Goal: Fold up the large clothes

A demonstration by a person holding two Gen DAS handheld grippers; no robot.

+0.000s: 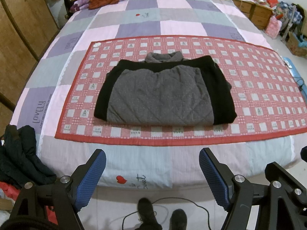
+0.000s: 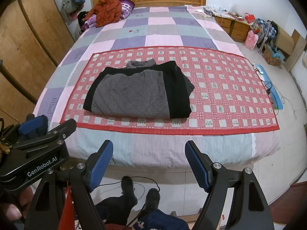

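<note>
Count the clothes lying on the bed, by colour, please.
Grey and black folded jacket: 1
Orange jacket: 1
Purple patterned garment: 1
Total: 3

A folded grey-and-black jacket (image 2: 137,93) lies on a red checked mat (image 2: 220,88) beyond the right gripper's (image 2: 148,164) empty, parted jaws.

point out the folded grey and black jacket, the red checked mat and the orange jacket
folded grey and black jacket (image 1: 161,97), left wrist view, grey quilted middle
red checked mat (image 1: 259,88), left wrist view, bare right part
orange jacket (image 2: 107,11), right wrist view, its middle
</note>
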